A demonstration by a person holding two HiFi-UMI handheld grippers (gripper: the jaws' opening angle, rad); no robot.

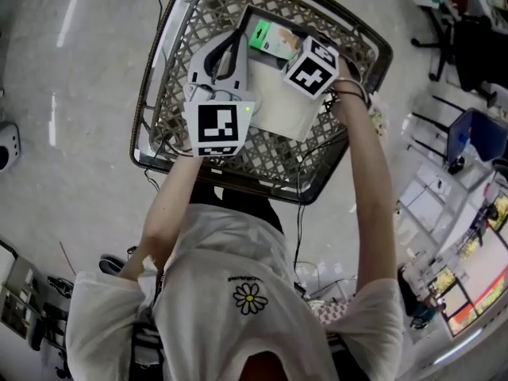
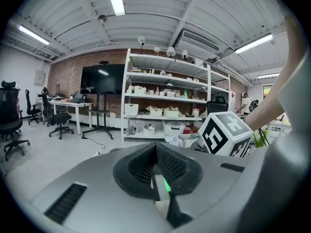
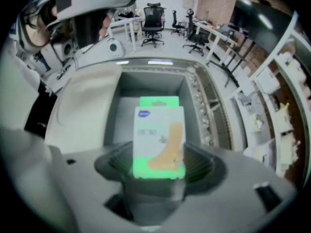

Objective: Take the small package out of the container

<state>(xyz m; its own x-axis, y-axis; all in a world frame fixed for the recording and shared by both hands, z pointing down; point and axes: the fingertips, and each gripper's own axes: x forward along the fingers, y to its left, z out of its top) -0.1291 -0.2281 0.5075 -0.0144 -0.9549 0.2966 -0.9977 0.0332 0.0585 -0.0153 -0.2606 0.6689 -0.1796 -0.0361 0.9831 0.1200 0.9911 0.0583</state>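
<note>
Between the jaws of the right claw: small package, white and green with a foot printed on it, gripped at its lower end and standing upright. Beyond this claw lies the grey container, open, with the package raised over its opening. White lid lies left of the claw, beside the container. All of it sits in a wire basket. Left claw: jaws nearly together on a thin pale strip, possibly the lid's edge; view too poor to confirm
</note>
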